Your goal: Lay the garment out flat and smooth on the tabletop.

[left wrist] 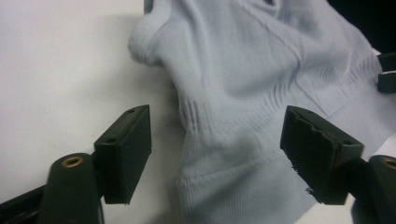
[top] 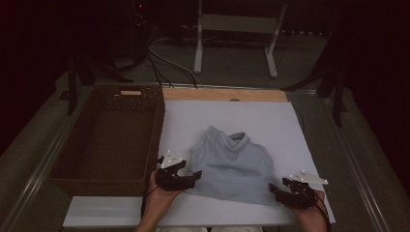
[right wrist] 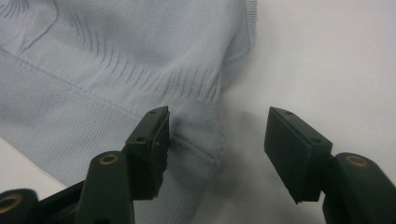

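left gripper (top: 186,175) agape, right gripper (top: 280,191) too (low)

High view: we find it dim, with a black surround; the white board (top: 290,135) is the brightest area and shows no glare. Gripper views: we find them brighter and evenly lit. The sweater (left wrist: 243,70) is sharp, the near jaws slightly soft, and a soft grey shadow lies on the board beneath the sweater's edge.

No words, numbers, labels or signs to read anywhere. Nothing printed on the light blue sweater (top: 231,164), nothing on the white board (top: 270,116) under the sweater, nothing on the brown basket (top: 67,169) just left of the sweater. No marks on the black jaws beside the sweater in either gripper view.
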A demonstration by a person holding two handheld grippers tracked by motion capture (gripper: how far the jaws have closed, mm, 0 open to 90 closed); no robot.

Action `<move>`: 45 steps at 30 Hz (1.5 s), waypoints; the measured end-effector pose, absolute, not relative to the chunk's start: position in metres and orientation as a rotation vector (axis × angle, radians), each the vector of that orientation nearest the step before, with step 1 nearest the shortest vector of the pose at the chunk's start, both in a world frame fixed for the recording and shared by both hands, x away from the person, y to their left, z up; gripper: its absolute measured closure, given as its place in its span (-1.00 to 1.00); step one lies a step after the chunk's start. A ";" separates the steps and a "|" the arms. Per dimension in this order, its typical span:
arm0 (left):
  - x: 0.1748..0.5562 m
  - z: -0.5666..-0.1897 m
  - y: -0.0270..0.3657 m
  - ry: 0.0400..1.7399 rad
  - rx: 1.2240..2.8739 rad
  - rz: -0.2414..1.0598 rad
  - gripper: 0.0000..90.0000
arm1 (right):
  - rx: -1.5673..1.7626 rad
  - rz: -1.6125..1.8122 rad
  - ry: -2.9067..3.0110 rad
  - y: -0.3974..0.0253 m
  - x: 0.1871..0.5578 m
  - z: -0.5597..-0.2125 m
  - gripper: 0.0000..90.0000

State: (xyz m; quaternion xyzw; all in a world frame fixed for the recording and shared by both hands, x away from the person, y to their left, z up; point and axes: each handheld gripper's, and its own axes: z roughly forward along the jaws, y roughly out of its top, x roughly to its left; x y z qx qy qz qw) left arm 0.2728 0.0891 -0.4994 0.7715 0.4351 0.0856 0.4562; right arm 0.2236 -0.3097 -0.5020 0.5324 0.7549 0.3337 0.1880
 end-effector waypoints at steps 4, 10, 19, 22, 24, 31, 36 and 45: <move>0.273 -0.503 0.088 1.080 1.935 0.199 -0.34 | 1.511 0.932 2.113 -0.312 0.224 -0.503 -0.10; 0.275 -0.508 0.085 1.111 1.971 0.209 -0.14 | 1.515 0.922 2.104 -0.313 0.224 -0.503 -0.11; 0.279 -0.510 0.081 1.142 2.000 0.204 0.82 | 1.508 0.936 2.139 -0.311 0.224 -0.505 0.12; 0.281 -0.509 0.080 1.156 1.995 0.222 0.88 | 1.503 0.930 2.152 -0.309 0.224 -0.506 0.12; 0.281 -0.509 0.080 1.165 1.988 0.242 0.91 | 1.497 0.925 2.156 -0.308 0.224 -0.506 0.11; 0.282 -0.507 0.081 1.183 1.964 0.275 0.93 | 1.495 0.912 2.158 -0.303 0.223 -0.507 0.06; 0.282 -0.504 0.081 1.177 1.951 0.288 0.94 | 1.480 0.908 2.206 -0.300 0.224 -0.510 0.40; 0.281 -0.504 0.078 1.178 1.965 0.320 0.94 | 1.473 0.824 2.140 -0.297 0.226 -0.507 0.93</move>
